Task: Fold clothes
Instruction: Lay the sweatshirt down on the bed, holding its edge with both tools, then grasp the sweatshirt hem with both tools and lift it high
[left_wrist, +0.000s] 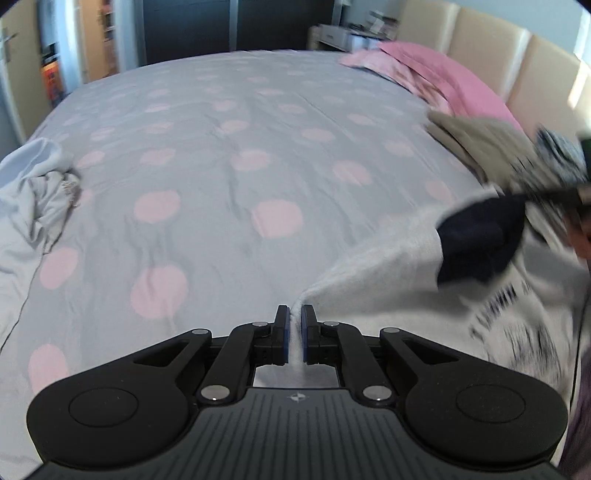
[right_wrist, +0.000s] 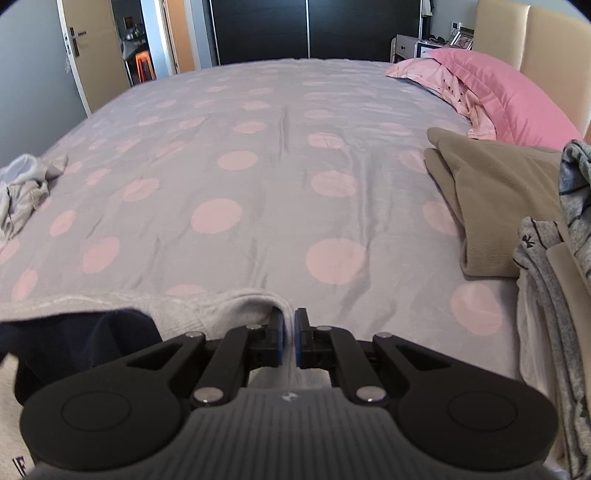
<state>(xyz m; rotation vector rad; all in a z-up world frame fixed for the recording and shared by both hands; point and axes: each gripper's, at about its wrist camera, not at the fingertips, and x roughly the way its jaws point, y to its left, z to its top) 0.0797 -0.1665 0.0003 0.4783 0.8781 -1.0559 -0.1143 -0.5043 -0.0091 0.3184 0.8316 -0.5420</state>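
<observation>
Left tool (left_wrist: 294, 314) pinches pale fleece garment (left_wrist: 388, 258) | right tool (right_wrist: 289, 317) nips its edge | garment near bed (right_wrist: 258, 166) front edge | we judge it soft, floppy, light; grip edges

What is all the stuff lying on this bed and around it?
Bedcover: one, grey with pink dots, over the whole bed.
Pillows: two, pink, far right by the headboard.
Sweatshirt: one, light grey with dark navy part, near edge, pinched by both grippers.
Blanket: one, tan, folded, right side.
Folded clothes: a stack, grey and white, near right.
Crumpled clothes: a heap, pale grey, left edge.
Headboard: cream, far right.
Door: one, open, far left.
Left gripper: black, shut on sweatshirt.
Right gripper: black, shut on sweatshirt.
</observation>
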